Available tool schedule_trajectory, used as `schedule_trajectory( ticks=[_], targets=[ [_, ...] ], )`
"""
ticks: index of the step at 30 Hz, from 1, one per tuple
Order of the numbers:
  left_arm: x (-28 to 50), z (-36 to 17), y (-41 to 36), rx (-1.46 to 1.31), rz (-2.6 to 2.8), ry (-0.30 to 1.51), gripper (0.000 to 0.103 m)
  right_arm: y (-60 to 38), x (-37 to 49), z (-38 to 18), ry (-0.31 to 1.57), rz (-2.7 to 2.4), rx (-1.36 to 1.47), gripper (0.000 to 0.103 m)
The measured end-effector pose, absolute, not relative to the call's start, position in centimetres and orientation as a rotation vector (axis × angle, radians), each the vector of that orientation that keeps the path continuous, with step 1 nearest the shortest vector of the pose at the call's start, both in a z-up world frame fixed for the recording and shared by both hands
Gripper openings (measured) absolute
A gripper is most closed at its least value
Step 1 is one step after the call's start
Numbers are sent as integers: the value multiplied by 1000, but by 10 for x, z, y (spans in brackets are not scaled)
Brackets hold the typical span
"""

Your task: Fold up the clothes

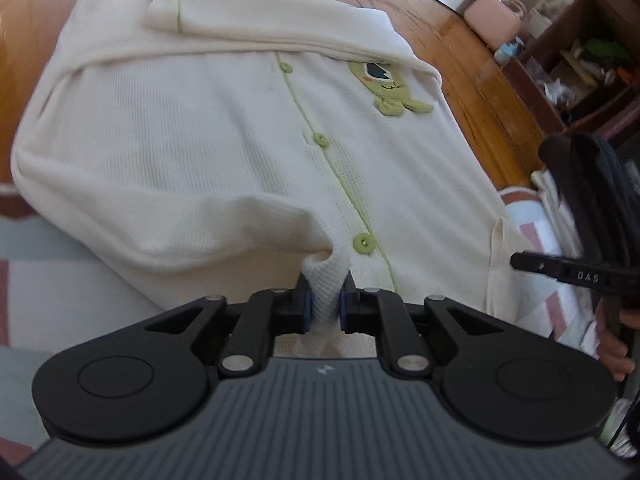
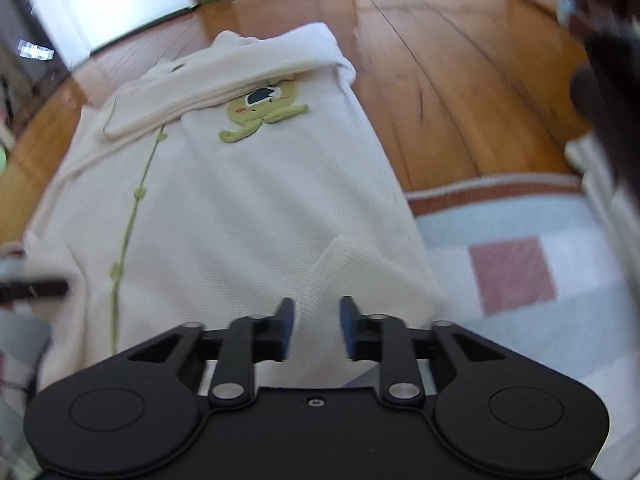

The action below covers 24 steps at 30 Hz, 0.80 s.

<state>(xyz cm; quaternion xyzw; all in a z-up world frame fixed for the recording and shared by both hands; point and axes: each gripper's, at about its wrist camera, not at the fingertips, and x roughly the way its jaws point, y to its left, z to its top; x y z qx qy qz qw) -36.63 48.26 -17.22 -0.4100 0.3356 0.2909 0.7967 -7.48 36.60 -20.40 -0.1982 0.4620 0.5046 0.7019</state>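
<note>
A cream knit cardigan [image 1: 224,128] with green buttons and a green cartoon patch [image 1: 384,84] lies face up on the floor, one sleeve folded across its chest. My left gripper [image 1: 326,300] is shut on a pinched fold of the cardigan's bottom hem beside the lowest button [image 1: 363,243]. In the right wrist view the cardigan [image 2: 248,208] stretches away from my right gripper [image 2: 316,324]. Its jaws stand apart over the hem's right corner, with cloth under the gap and no pad pressing on it. One black finger [image 1: 536,266] of the right gripper shows at the right edge of the left wrist view.
The cardigan's lower part rests on a pale blue, white and pink checked mat [image 2: 512,272]; its upper part lies on the wooden floor [image 2: 440,100]. A pink bag [image 1: 492,20] and a dark cluttered shelf [image 1: 580,72] stand at the far right. A person's hand [image 1: 612,344] holds the right gripper.
</note>
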Motion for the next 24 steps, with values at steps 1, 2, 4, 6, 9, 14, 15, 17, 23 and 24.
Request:
schedule_trajectory(
  ticks=[1, 2, 4, 6, 9, 14, 15, 17, 23, 24],
  targets=[
    [-367, -172, 483, -885, 626, 715, 12, 367, -74, -205, 1046, 1115, -423, 53],
    [-366, -172, 483, -883, 630, 713, 13, 367, -72, -207, 1063, 1106, -405, 58],
    [-364, -172, 483, -875, 640, 714, 22, 373, -74, -209, 1044, 1055, -431, 68],
    [-362, -172, 483, -859, 656, 725, 39, 382, -78, -214, 1001, 994, -504, 68],
    [-362, -177, 483, -857, 682, 737, 48, 396, -82, -230, 1006, 967, -586, 70],
    [-364, -187, 480, -874, 730, 716, 11, 388, -83, -237, 940, 970, -537, 72],
    [-363, -187, 480, -867, 727, 731, 10, 386, -83, -237, 930, 975, -535, 70],
    [-364, -186, 479, -879, 730, 725, 9, 382, -86, -237, 889, 992, -554, 61],
    [-371, -171, 477, -868, 743, 679, 9, 367, -94, -219, 778, 1049, -569, 5],
    [-372, -169, 477, -869, 744, 674, 9, 360, -97, -213, 739, 1079, -550, 5]
  ],
)
